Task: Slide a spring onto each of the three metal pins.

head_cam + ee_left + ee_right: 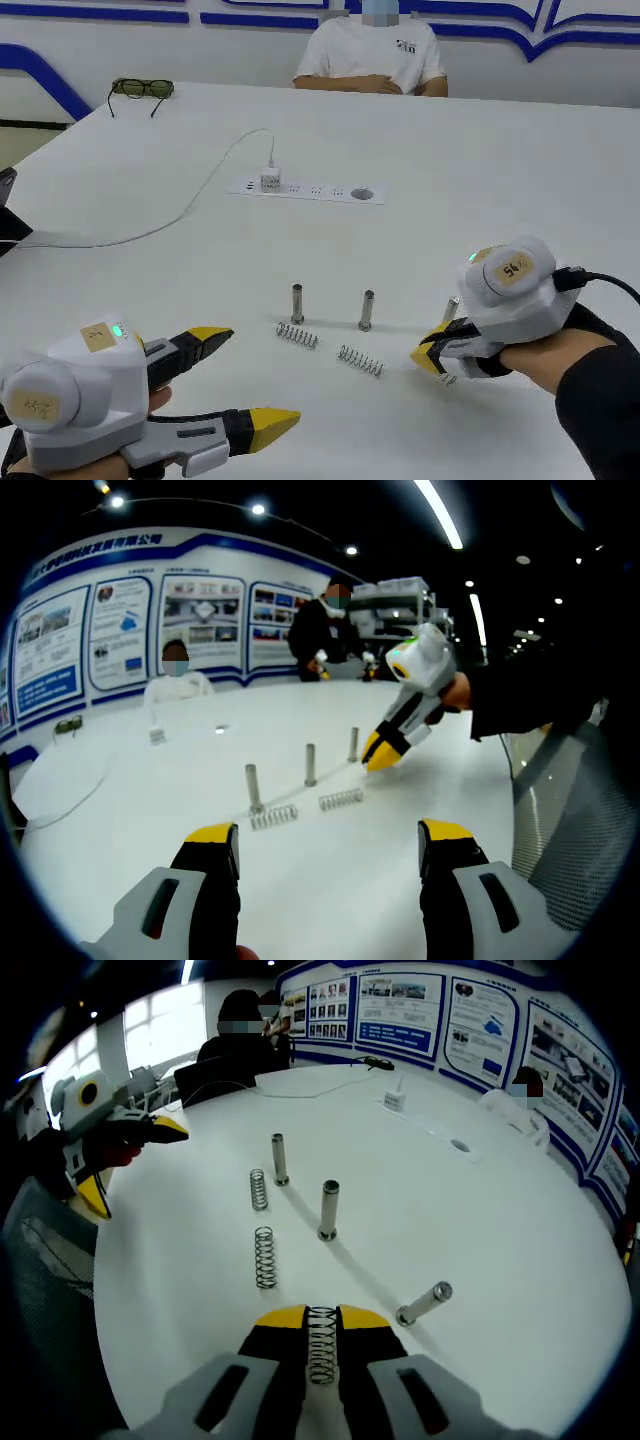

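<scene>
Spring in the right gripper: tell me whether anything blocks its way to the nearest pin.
Nothing visible does. The right gripper is shut on the spring, and bare table separates it from the nearest metal pin.

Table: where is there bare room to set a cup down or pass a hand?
Widest bare stretch: between the power strip and the pins. Also bare: the far right of the table, and the left side between the cable and the left gripper. Crowded: around the pins, the two loose springs and the right gripper, gripping a third spring.
</scene>
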Motion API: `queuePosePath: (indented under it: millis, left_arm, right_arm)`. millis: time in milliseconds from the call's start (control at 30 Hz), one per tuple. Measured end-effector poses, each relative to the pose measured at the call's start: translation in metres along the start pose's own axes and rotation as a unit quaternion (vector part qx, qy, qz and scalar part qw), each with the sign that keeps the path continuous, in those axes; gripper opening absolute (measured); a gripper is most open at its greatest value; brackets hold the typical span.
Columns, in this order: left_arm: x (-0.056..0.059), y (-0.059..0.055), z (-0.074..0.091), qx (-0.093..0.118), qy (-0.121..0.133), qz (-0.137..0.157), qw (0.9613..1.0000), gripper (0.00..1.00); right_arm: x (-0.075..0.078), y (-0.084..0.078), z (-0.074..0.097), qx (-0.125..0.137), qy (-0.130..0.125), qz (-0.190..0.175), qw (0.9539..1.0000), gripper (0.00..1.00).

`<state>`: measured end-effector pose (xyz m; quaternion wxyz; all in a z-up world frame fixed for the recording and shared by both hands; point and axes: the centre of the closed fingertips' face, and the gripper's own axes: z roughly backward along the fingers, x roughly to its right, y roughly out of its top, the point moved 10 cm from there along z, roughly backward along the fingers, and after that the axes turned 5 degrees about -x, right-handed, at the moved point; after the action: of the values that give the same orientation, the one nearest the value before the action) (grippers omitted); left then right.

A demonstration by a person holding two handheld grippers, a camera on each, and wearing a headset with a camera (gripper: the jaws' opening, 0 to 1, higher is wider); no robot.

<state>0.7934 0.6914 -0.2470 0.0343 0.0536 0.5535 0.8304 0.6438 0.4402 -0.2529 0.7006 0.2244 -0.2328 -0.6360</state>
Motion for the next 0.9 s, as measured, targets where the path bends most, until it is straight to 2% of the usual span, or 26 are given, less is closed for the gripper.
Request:
queuePosePath:
  millis: [300, 900]
  left_arm:
    - [-0.001, 0.001, -0.001, 0.000, -0.002, -0.004, 1.0000, 0.74]
    - [-0.001, 0.004, 0.000, -0.003, -0.004, -0.011, 0.9999, 0.74]
  right_arm:
    - [0.005, -0.001, 0.012, 0.016, -0.011, -0.012, 0.9997, 0.12]
    - [0.010, -0.004, 0.024, 0.037, -0.024, -0.030, 0.9986, 0.12]
